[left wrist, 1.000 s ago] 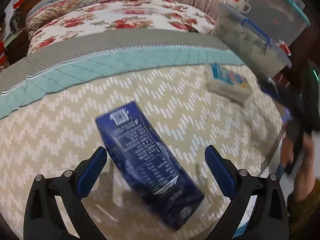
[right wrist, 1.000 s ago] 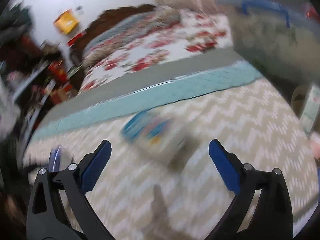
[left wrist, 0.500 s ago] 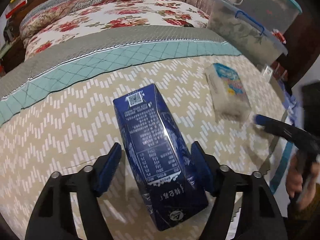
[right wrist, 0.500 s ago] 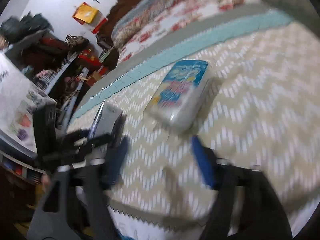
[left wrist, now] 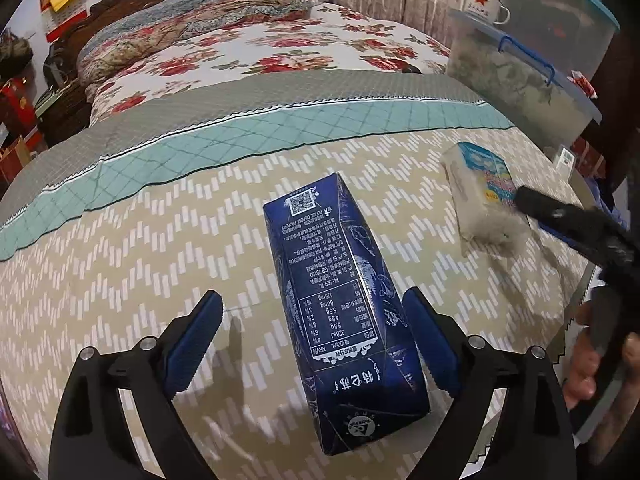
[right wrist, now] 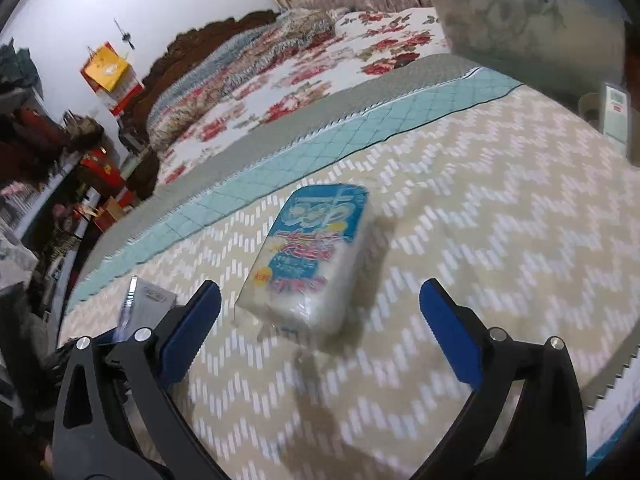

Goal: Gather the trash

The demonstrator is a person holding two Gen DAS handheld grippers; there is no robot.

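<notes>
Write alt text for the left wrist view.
A dark blue carton lies on a zigzag-patterned bedspread between the opening jaws of the left gripper. The right gripper reaches a tissue pack.

Floral bed (left wrist: 280,52), white wall (right wrist: 160,8)

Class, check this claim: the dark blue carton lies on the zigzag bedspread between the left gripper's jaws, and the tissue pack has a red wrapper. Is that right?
Not quite. The tissue pack has a light blue and white wrapper, as the right wrist view shows. The dark blue carton does lie on the zigzag bedspread between the left gripper's jaws.
</notes>
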